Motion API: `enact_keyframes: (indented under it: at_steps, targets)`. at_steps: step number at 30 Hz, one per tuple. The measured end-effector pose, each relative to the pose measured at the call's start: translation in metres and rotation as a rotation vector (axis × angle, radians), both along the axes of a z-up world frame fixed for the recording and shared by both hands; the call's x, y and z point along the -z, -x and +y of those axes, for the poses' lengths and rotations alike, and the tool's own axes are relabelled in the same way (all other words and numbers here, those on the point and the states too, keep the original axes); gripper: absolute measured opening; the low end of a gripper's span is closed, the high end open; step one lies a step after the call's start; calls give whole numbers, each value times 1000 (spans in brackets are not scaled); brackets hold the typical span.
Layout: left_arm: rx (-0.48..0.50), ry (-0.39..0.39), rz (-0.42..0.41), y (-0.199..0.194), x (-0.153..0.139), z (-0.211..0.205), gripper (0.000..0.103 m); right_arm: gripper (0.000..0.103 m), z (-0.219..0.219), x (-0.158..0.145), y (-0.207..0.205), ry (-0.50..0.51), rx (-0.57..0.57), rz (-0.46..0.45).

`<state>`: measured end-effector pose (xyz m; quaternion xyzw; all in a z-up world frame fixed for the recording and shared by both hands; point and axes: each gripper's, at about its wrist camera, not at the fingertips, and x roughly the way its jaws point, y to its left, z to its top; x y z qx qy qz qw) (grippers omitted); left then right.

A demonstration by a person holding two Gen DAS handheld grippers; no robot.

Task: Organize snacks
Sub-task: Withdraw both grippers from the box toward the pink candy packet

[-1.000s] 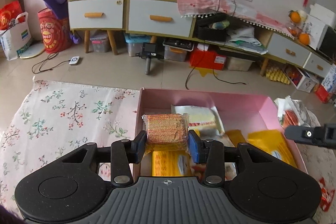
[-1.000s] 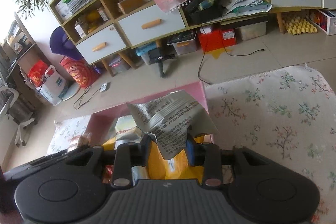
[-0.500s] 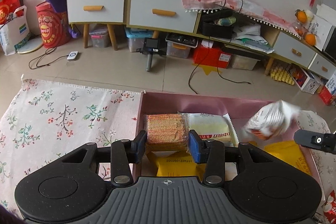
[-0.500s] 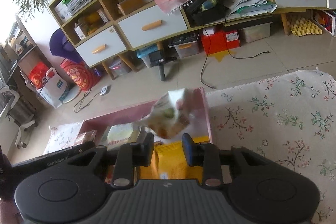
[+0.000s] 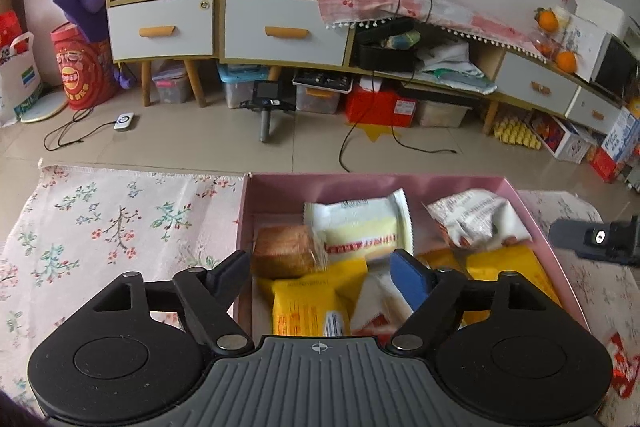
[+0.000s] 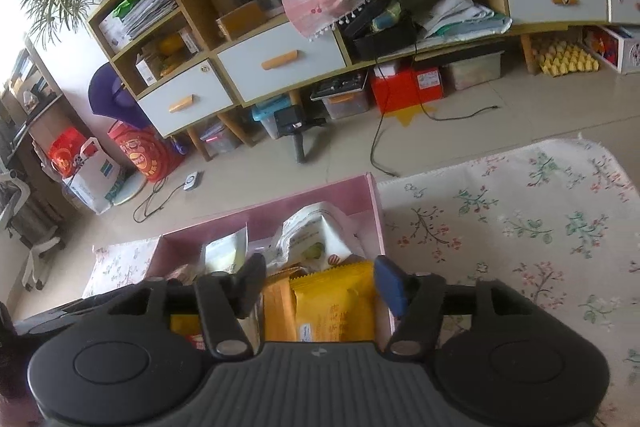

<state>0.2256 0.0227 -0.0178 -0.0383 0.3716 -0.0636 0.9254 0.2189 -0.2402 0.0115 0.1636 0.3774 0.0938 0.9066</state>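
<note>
1. We hold our left gripper (image 5: 320, 263) over the near part of the pink box (image 5: 526, 211), its two fingers spread wide apart and clasping nothing.
2. Our right gripper (image 6: 318, 281) hangs over the same box's near right corner, fingers likewise parted with nothing between them.
3. In the left wrist view, part of our right gripper shows just beyond the box's right wall.
</note>
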Motion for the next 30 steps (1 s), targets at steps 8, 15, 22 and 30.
enact_keyframes:
  at_steps: [8,15,22,30]
  targets:
    - [12,-11,41,41,-7,1,92,78,-1,-14,39,48,1,-9]
    - [36,-53,58,87,-14,2,97,85,0,-15,79,85,6,-3]
    - [43,-68,74,128,-19,6,99,87,6,-15,111,120,27,17]
    - [15,-29,91,161,-5,21,99,90,12,1,145,119,24,-13]
